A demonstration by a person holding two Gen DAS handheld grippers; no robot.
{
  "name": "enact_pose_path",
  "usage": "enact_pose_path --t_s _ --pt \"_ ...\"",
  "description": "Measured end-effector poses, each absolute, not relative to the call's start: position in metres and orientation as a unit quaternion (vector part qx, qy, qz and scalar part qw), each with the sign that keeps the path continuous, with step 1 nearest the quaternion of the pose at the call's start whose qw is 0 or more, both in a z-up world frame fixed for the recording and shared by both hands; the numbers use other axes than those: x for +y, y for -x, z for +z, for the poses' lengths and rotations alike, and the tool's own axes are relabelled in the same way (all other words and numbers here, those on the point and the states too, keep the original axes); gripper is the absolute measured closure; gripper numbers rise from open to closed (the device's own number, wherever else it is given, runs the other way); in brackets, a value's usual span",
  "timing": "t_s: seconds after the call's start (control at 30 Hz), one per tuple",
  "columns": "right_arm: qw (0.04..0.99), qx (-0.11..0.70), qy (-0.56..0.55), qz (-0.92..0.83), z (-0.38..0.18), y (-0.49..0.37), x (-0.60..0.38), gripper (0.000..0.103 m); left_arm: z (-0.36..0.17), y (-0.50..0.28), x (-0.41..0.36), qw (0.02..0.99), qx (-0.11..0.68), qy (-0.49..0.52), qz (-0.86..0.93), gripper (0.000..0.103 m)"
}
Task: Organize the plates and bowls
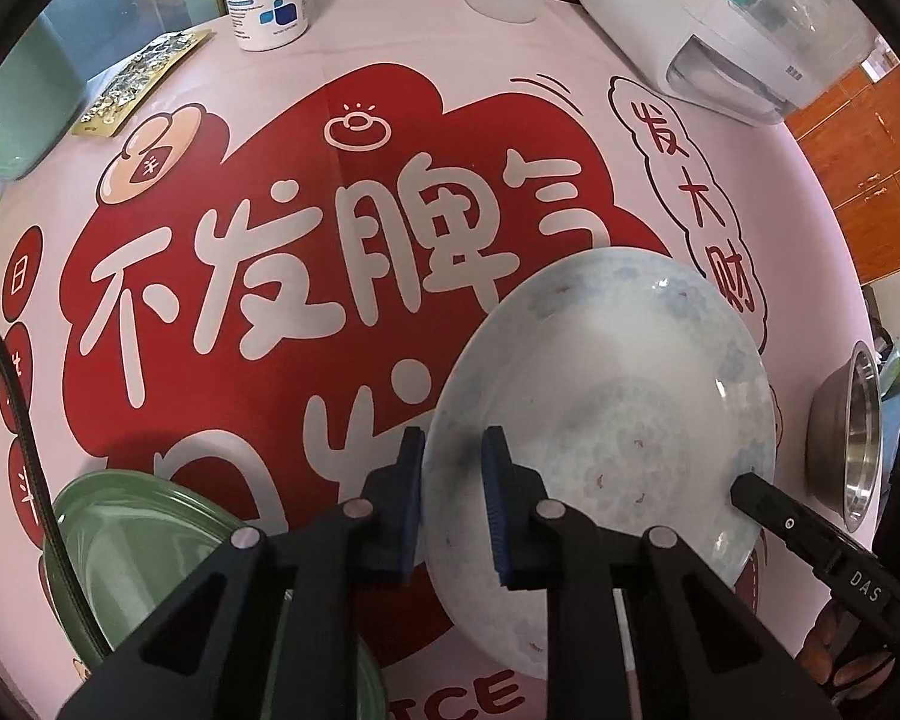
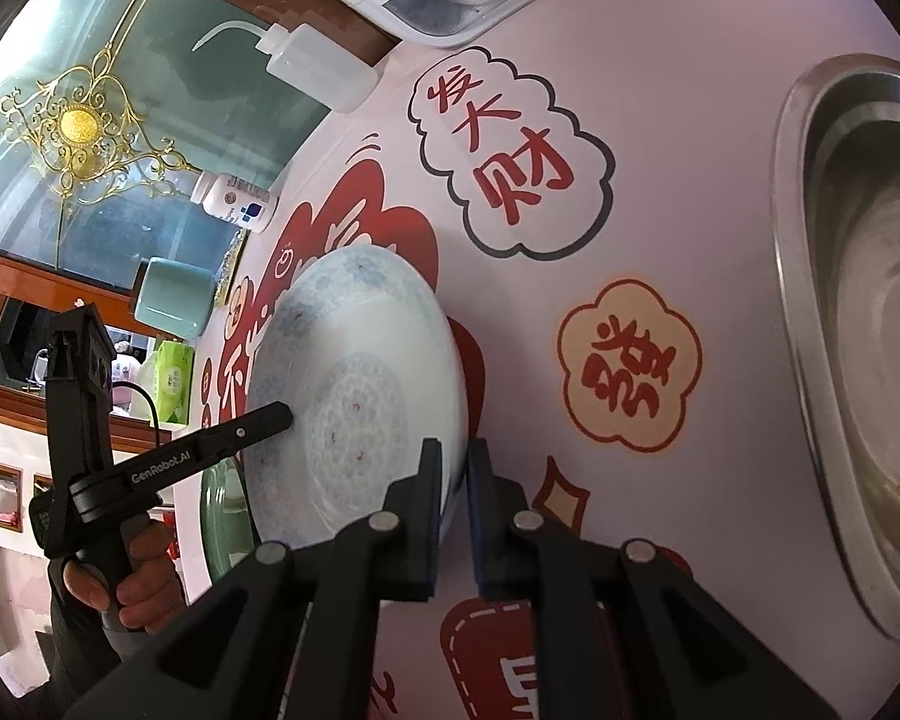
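Straddling the near rim of the pale blue patterned plate (image 1: 606, 420), the left gripper (image 1: 453, 504) has one finger outside the edge and one over the plate's inside, with a clear gap between the pads, so it looks not yet clamped. A green plate (image 1: 144, 546) lies just beside it at lower left, a steel bowl (image 1: 852, 438) sits at the right edge of the printed surface (image 1: 510, 60), and the other tool's tip reaches the plate's far rim.

From the right wrist, the right gripper (image 2: 450, 516) has its fingers nearly closed across that same plate's (image 2: 354, 384) rim, seemingly pinching it, the plate tilted. Judging risk: with only a thin rim held, the glazed plate could slip or swing, striking the green plate (image 2: 222, 522) or the steel bowl (image 2: 870, 324).
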State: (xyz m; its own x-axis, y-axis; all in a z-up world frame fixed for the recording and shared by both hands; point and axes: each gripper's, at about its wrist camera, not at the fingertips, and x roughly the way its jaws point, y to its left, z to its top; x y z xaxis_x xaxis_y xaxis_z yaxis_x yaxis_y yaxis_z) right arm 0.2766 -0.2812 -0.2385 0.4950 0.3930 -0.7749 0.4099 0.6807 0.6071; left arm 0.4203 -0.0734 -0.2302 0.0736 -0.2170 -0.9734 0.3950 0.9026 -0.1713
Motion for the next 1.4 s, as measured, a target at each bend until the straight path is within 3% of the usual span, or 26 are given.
enact_pose_path --t_s 0.33,0.73,1.4 --pt "0.778 0.495 -0.387 -0.009 -0.226 -0.271 -0.285 0.095 -0.220 -0.417 -0.077 0.730 0.644 -0.066 -0.219 0.087" --pt "0.799 0.464 -0.384 0.005 -0.178 -0.248 -0.288 0.094 -0.166 -0.395 -0.071 0.745 0.622 -0.044 -0.237 0.087" --pt "0.815 0.446 -0.363 0.075 -0.101 -0.169 -0.276 0.094 -0.066 -0.283 -0.034 0.794 0.572 0.012 -0.208 0.087"
